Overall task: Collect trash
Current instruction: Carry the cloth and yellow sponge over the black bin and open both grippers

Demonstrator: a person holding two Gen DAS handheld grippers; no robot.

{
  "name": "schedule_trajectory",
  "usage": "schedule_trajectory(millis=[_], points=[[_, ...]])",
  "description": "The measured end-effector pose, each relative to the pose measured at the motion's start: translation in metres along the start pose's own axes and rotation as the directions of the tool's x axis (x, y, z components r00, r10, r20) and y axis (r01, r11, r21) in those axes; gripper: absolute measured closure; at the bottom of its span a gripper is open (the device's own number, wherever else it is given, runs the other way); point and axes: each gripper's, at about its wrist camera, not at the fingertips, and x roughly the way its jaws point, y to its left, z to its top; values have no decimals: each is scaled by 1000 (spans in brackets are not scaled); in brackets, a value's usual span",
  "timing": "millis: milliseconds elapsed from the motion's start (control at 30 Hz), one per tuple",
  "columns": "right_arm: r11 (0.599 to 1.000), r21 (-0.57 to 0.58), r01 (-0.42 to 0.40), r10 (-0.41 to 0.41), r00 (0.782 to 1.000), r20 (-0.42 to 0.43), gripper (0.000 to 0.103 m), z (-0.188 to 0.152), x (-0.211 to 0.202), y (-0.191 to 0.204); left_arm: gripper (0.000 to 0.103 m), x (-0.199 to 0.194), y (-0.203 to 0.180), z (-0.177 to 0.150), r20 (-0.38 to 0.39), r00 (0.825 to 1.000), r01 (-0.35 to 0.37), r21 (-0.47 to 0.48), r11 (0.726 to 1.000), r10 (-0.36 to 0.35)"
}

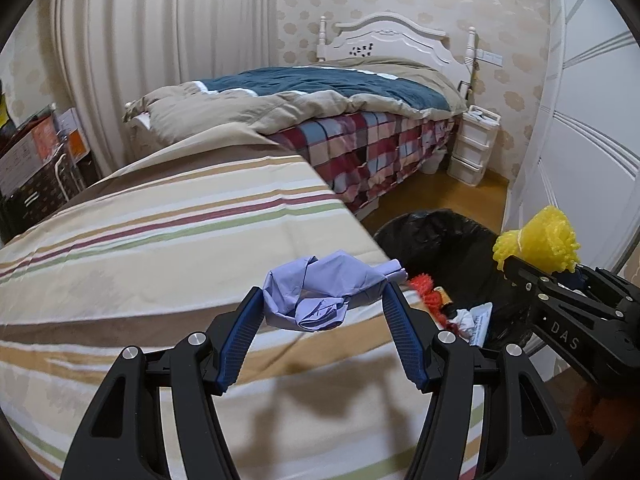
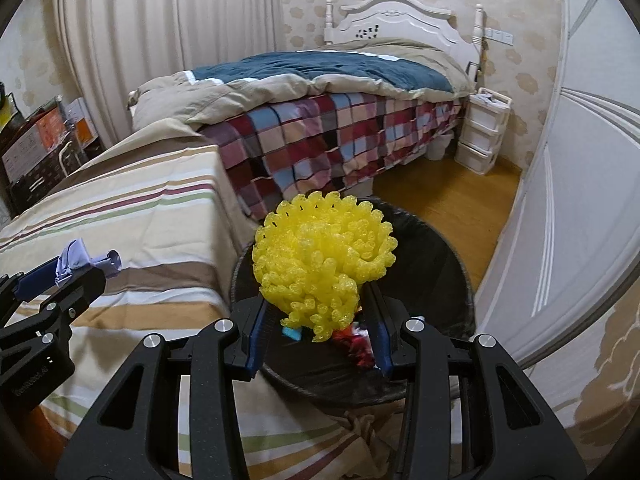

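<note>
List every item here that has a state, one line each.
left gripper: shut on purple glove, over the striped cloth
right gripper: shut on yellow foam net, above the bin
trash bin: open, black liner, some trash inside

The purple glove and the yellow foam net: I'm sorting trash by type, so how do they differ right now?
The purple glove is smooth, thin and crumpled; the yellow foam net is a bumpy, puffy mesh. The glove sits in the left tongs over the striped cloth; the net sits in the right tongs over the bin. The net looks bulkier. Both are gripped and off the surface.
</note>
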Motion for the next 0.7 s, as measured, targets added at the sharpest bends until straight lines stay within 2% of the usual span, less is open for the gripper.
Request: schedule_trajectory(millis=[367,700], points=[[998,46,33,-33,999,-11,63,8,13,-29,41,23,-28,16,2,1000,18,23,1000,-18],[997,67,49,-47,998,-29,63,13,27,-39,41,42,-47,25,-15,1000,20,48,999,-19]])
